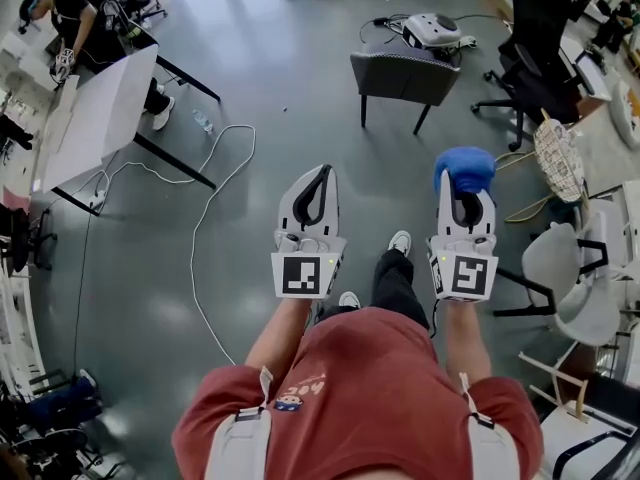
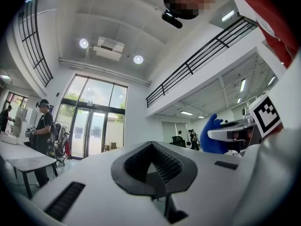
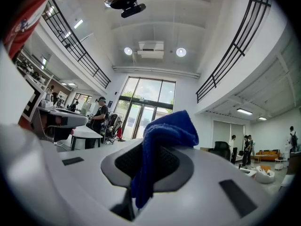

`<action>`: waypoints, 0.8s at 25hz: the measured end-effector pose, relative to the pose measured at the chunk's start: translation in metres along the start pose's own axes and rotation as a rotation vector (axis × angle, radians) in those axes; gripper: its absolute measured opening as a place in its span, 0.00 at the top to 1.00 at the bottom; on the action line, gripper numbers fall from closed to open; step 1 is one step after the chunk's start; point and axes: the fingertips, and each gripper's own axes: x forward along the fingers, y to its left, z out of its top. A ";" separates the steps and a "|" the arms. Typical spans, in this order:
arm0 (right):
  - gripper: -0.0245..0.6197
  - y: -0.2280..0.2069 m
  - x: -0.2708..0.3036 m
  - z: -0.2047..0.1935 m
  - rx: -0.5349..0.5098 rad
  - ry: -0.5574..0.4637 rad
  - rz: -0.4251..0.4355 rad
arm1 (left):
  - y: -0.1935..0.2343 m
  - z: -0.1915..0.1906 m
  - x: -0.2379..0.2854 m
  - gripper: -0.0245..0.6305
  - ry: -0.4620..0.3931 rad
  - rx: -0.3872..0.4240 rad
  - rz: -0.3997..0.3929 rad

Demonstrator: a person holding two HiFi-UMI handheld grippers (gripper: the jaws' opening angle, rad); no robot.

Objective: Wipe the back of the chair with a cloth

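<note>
A dark grey chair point(image 1: 404, 73) with black legs stands on the floor ahead of me, its back towards me. My right gripper point(image 1: 462, 180) is shut on a blue cloth point(image 1: 464, 169), which bunches over its tip; in the right gripper view the cloth point(image 3: 157, 147) hangs down between the closed jaws. My left gripper point(image 1: 318, 190) is shut and holds nothing; its jaws meet in the left gripper view point(image 2: 155, 166). Both grippers are held level in front of me, well short of the chair.
A white table point(image 1: 95, 118) stands at the left with a person point(image 1: 80, 23) behind it. A white cable point(image 1: 205, 208) snakes over the floor. A black office chair point(image 1: 535, 43) and white chairs point(image 1: 575, 268) crowd the right side. A robot vacuum point(image 1: 432, 30) lies beyond the grey chair.
</note>
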 end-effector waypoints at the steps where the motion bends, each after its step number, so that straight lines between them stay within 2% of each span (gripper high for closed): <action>1: 0.87 -0.002 0.007 -0.003 0.001 0.001 -0.001 | 0.001 -0.003 0.007 0.94 0.008 0.006 -0.004; 7: 0.87 -0.036 0.055 -0.025 0.023 0.016 -0.001 | -0.003 -0.014 0.064 0.94 0.034 0.021 -0.011; 10: 0.87 -0.062 0.080 -0.037 0.031 0.031 -0.003 | -0.011 -0.022 0.100 0.94 0.055 -0.004 -0.008; 14: 0.87 -0.102 0.112 -0.050 0.041 0.048 -0.010 | -0.019 -0.009 0.155 0.94 -0.023 -0.025 0.007; 20: 0.87 -0.172 0.155 -0.070 0.049 0.049 -0.023 | -0.046 -0.005 0.238 0.94 -0.041 -0.012 0.014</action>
